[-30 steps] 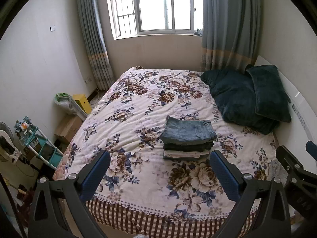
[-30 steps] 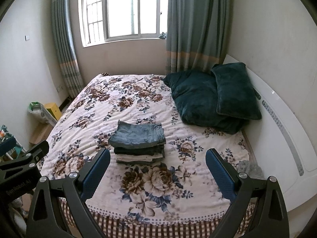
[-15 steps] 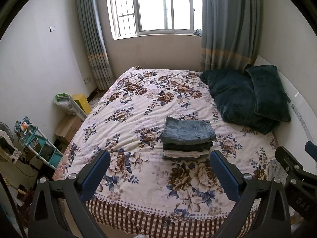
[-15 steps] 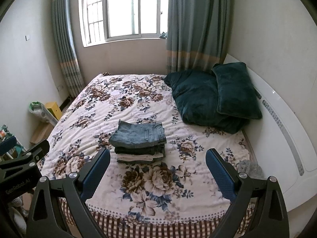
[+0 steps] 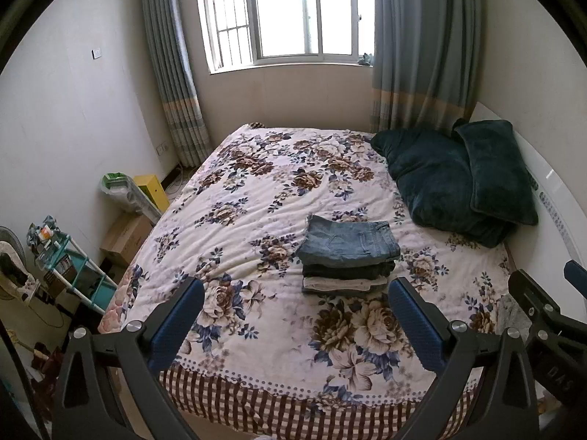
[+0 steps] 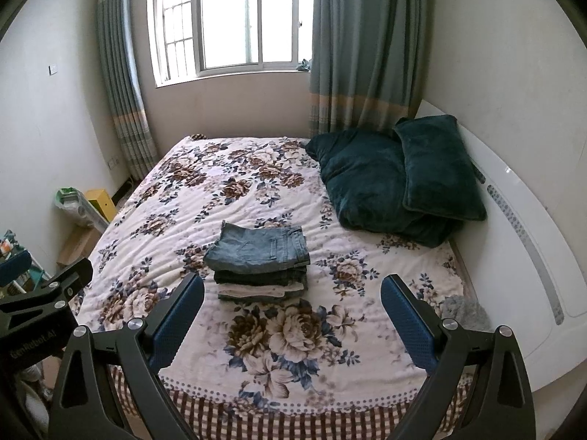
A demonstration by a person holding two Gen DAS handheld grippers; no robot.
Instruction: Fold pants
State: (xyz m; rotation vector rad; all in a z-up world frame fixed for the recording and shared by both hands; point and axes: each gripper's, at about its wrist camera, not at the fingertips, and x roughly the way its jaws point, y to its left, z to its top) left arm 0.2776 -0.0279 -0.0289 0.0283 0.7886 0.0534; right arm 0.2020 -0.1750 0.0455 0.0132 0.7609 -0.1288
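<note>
A stack of folded pants (image 5: 346, 256) lies on the floral bedspread (image 5: 256, 220), blue jeans on top, darker and pale pairs under them. It also shows in the right wrist view (image 6: 260, 262). My left gripper (image 5: 295, 315) is open and empty, held back above the foot of the bed, short of the stack. My right gripper (image 6: 291, 311) is open and empty too, at the same distance. Each gripper shows at the edge of the other's view.
Two dark green pillows (image 6: 400, 179) lie at the right by the white headboard (image 6: 521, 242). A grey cloth (image 6: 464, 310) lies at the bed's right edge. Boxes (image 5: 126, 236) and a teal rack (image 5: 73, 278) stand on the floor at the left. A window (image 5: 286, 14) is behind.
Both views have shifted very slightly. The stack and both open grippers stay as they were.
</note>
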